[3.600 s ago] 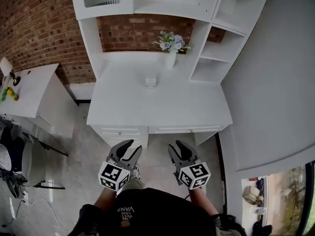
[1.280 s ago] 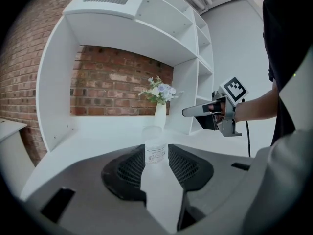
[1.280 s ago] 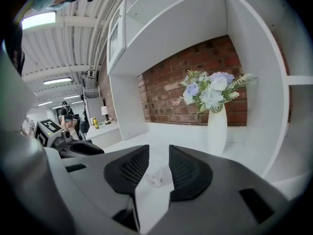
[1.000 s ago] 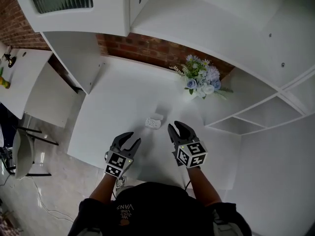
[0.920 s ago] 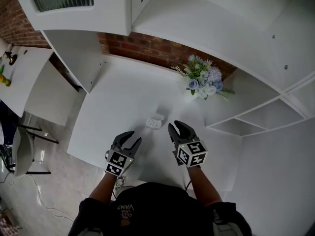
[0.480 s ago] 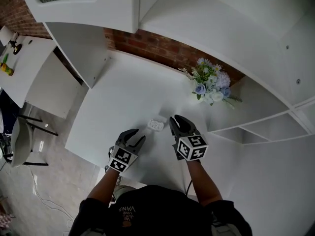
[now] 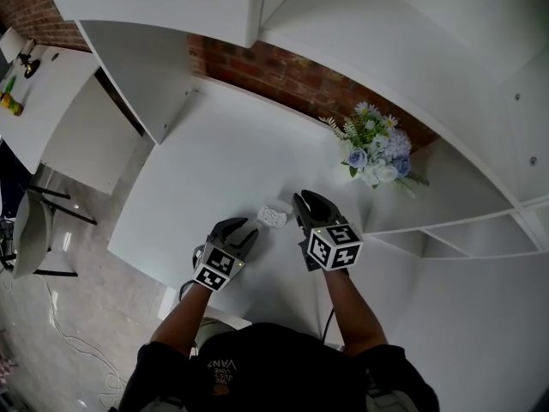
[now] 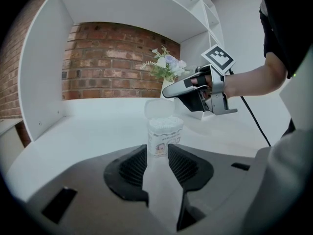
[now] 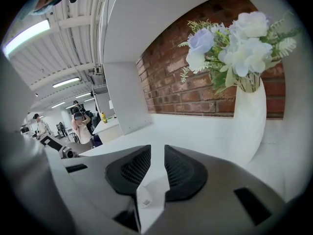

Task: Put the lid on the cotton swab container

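Observation:
The cotton swab container stands on the white desk, a small clear tub packed with white swabs. Its hinged lid is flipped up behind the rim. My left gripper is open, and in the left gripper view the tub stands just beyond its fingertips, in line with the gap. My right gripper hovers just right of the tub, seen from the side. Its jaws stand a little apart with nothing between them, pointing past the tub toward the brick wall.
A white vase of pale flowers stands at the back right, close beside the right gripper. Shelves overhang the desk. A brick wall backs it. A second table and a chair stand at the left.
Both grippers have moved forward over the desk toward the container. The left one now sits right in front of it, and the right one has drawn level beside it.

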Demonstrator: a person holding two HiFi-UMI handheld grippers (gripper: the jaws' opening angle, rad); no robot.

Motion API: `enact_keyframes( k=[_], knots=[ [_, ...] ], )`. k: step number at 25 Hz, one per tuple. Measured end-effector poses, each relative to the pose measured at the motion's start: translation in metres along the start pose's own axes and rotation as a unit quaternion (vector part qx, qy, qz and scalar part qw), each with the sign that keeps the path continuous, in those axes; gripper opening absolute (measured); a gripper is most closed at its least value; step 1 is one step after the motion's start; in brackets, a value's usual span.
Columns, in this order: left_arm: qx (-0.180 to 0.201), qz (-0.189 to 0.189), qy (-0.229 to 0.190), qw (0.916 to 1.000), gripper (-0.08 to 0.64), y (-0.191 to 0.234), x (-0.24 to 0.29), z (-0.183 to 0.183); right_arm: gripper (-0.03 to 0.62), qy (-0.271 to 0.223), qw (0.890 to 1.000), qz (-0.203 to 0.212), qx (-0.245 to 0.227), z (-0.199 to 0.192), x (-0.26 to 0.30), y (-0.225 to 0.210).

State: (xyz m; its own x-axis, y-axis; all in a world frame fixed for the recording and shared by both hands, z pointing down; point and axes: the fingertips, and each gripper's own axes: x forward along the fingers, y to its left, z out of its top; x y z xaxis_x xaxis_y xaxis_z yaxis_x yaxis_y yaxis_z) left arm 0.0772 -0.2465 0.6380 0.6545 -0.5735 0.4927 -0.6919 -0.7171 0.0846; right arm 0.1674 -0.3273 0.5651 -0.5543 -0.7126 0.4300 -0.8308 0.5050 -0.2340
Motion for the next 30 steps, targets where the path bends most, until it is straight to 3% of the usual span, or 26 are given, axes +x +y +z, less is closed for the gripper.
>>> enact_keyframes(
  k=[30],
  knots=[
    [-0.020, -0.022, 0.008, 0.9995, 0.120, -0.002, 0.025, 0.002, 0.069, 0.022, 1.000, 0.020, 0.003, -0.016, -0.009, 0.018]
  ],
)
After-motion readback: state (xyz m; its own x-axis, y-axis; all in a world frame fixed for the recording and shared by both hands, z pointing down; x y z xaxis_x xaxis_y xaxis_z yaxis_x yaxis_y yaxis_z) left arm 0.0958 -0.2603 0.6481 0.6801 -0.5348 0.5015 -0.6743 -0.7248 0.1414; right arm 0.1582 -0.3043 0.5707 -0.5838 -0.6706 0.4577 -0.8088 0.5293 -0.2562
